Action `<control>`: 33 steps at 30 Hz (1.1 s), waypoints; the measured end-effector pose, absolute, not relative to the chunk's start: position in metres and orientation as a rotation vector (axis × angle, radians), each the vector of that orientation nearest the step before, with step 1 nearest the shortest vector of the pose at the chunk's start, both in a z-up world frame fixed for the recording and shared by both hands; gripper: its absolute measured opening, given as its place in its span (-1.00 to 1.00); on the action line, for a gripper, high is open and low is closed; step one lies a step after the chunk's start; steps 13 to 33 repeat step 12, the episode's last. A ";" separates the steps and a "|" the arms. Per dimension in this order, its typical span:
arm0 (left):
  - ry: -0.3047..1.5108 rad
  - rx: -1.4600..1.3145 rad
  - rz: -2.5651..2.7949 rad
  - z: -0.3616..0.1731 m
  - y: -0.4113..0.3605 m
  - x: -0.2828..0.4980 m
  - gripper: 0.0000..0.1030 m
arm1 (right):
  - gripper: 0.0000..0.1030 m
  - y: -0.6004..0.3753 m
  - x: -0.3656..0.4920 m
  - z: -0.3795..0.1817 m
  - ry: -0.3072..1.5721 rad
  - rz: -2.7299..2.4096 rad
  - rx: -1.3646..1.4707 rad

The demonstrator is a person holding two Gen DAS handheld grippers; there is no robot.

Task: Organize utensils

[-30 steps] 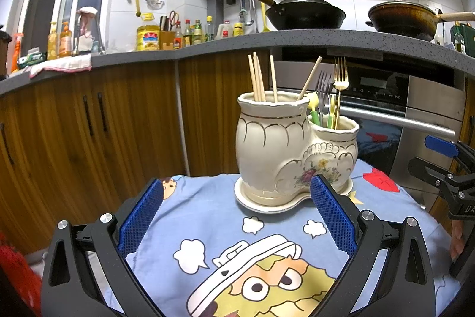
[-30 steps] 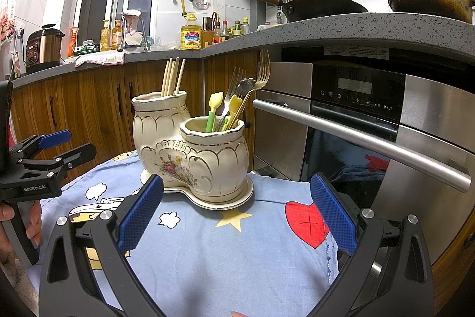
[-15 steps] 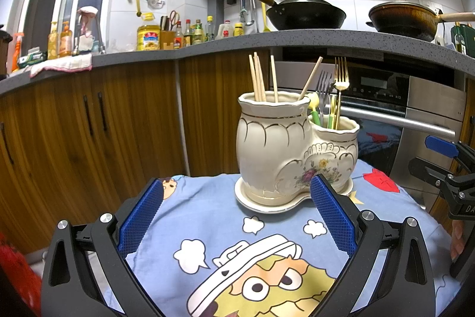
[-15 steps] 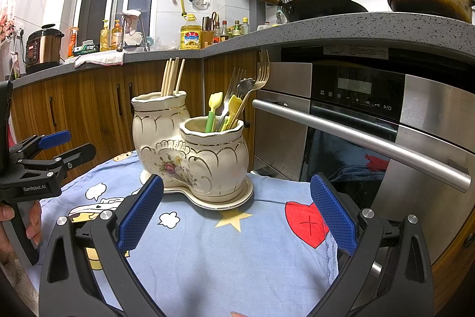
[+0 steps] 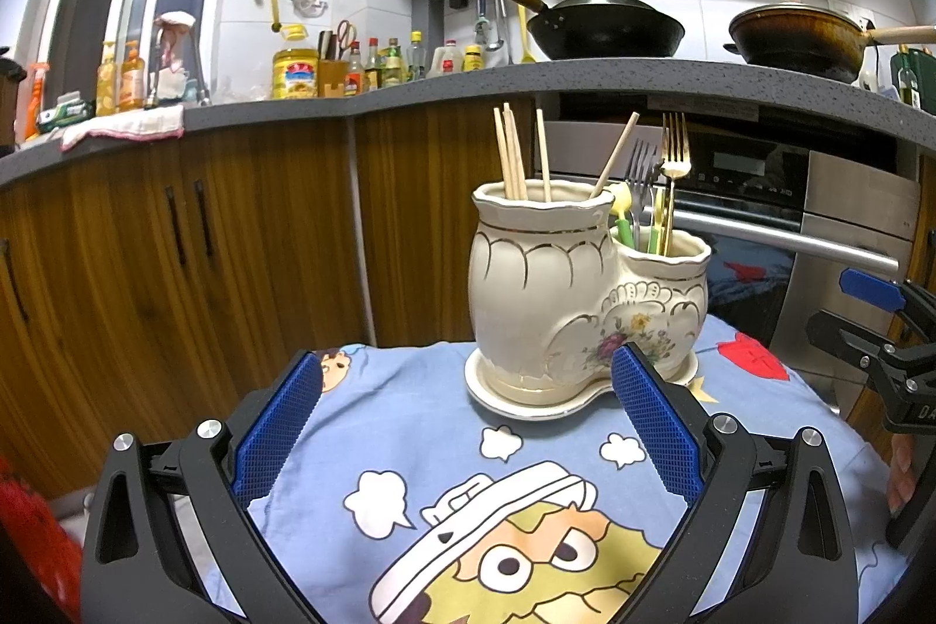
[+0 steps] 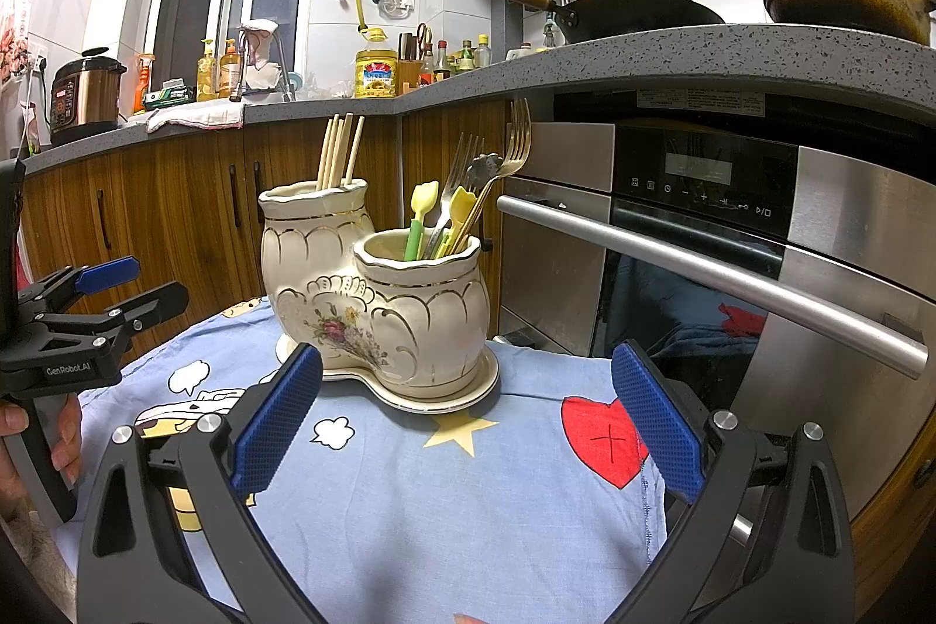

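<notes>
Cream ceramic utensil holder (image 5: pixel 585 296) – two joined pots with gold trim and a painted flower spray, upright on its matching saucer (image 5: pixel 526 399). Taller pot: wooden chopsticks (image 5: pixel 512 153) standing on end, one leaning toward the lower pot. Lower pot: silver fork (image 6: pixel 459 179), gold fork (image 6: pixel 515 138), yellow-and-green plastic pieces (image 6: pixel 420 220) – all handles down, tilted together.

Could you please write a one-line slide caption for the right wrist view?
Open right gripper faces a two-pot ceramic holder on a blue cartoon cloth: chopsticks behind, forks in front.
</notes>
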State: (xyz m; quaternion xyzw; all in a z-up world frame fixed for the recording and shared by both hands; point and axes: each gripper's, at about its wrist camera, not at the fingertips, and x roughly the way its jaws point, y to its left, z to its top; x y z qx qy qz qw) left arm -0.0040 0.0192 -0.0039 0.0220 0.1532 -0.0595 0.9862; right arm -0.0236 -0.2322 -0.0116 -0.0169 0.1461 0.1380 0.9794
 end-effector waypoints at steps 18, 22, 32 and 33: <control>0.319 0.041 -0.094 -0.003 0.021 -0.003 0.90 | 0.90 -0.232 -0.023 -0.012 0.294 0.278 -0.034; 0.319 0.041 -0.094 -0.003 0.021 -0.003 0.90 | 0.90 -0.232 -0.023 -0.012 0.294 0.278 -0.034; 0.319 0.041 -0.094 -0.003 0.021 -0.003 0.90 | 0.90 -0.232 -0.023 -0.012 0.294 0.278 -0.034; 0.319 0.041 -0.094 -0.003 0.021 -0.003 0.90 | 0.90 -0.232 -0.023 -0.012 0.294 0.278 -0.034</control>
